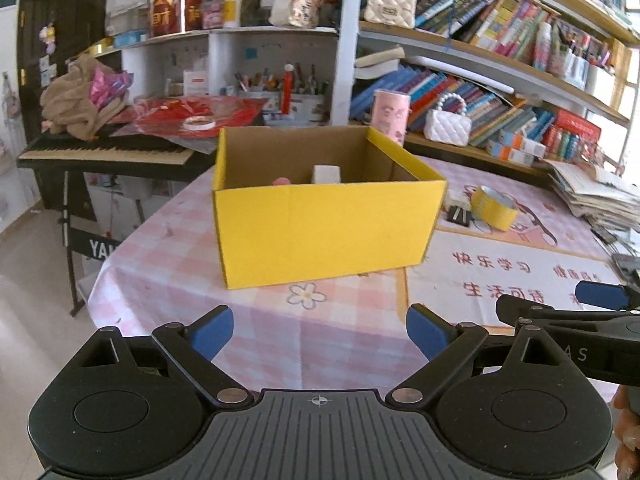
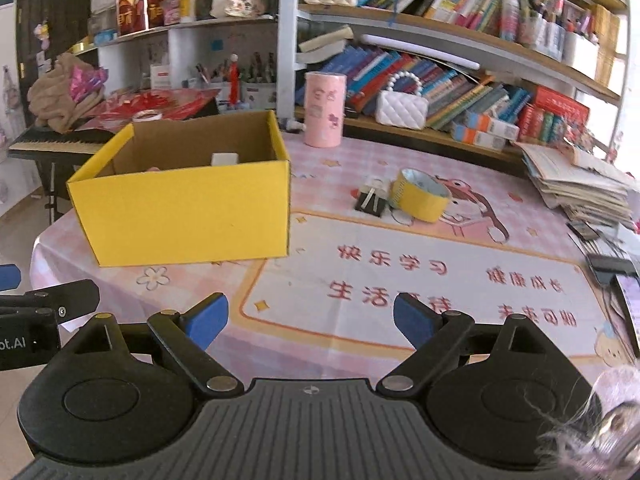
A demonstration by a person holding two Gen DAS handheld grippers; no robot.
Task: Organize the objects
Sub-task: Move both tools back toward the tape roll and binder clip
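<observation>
Round counter under pink checked cloth with cartoon print and red Chinese characters. Behind it, long wooden wall shelves crammed with leaning coloured books. White shelf unit to the left. Black electronic keyboard on stand, tan cloth heaped on top. Dark door far left. Pale floor. Bright daylight from the right.

Bare tabletop between both sets of open fingers and yellow box; straight approach unobstructed. Box top open, walls upright; white block and pink item low inside at far wall. Right of box: open strip of cloth, then binder clip touching yellow tape roll. Pink canister stands behind box's right rear corner. Paper stack and phone crowd right edge. Keyboard blocks beyond left edge.
</observation>
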